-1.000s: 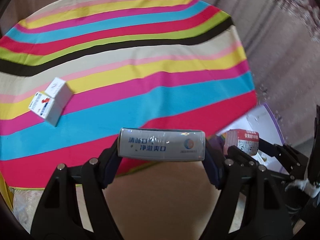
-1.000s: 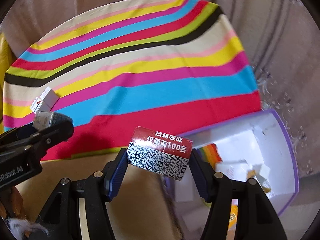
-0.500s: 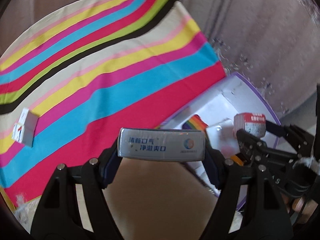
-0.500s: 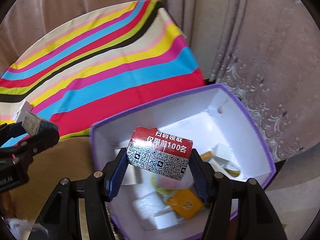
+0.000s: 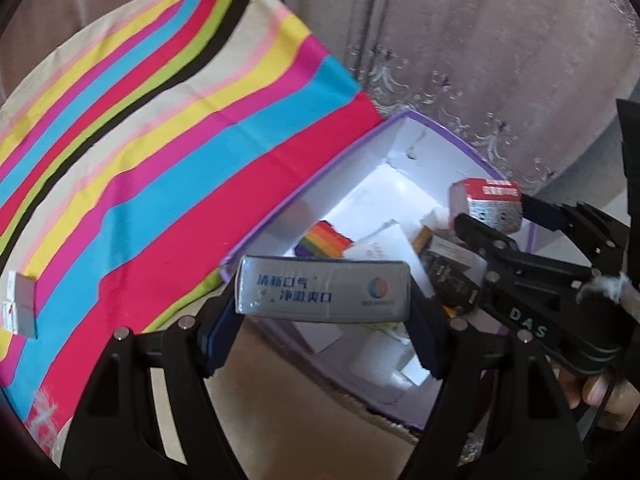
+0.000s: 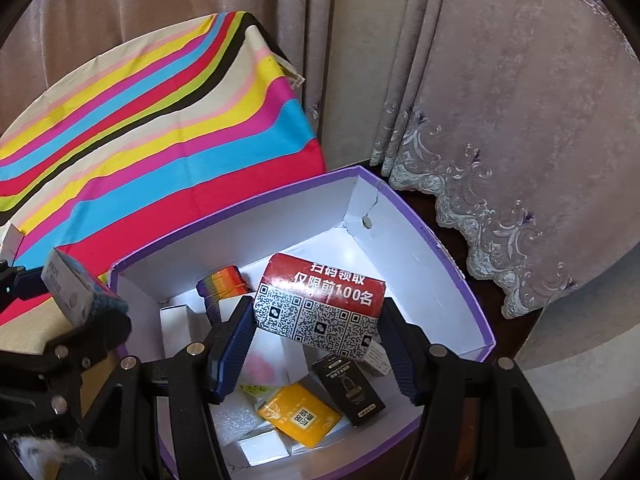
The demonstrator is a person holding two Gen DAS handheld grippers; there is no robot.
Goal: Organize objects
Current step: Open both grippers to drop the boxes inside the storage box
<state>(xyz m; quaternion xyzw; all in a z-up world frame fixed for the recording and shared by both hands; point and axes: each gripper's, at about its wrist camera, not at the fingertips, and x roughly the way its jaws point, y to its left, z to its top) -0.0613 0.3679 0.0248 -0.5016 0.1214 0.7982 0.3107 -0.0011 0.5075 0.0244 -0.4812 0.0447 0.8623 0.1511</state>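
Striped cloth (image 6: 168,152) at 10 o'clock, purple-rimmed box (image 6: 472,280) below. Right gripper (image 6: 316,320) clamped on QR carton (image 6: 320,308), already over box. Left gripper (image 5: 324,292) pinches silver pack (image 5: 324,290) endwise, box lies 2 o'clock, long axis across jaws.

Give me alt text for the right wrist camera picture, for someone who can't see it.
The right tongs grip a red box with QR codes above an open purple-rimmed box of small packages. A striped cloth lies behind; the left tongs hold a grey box.
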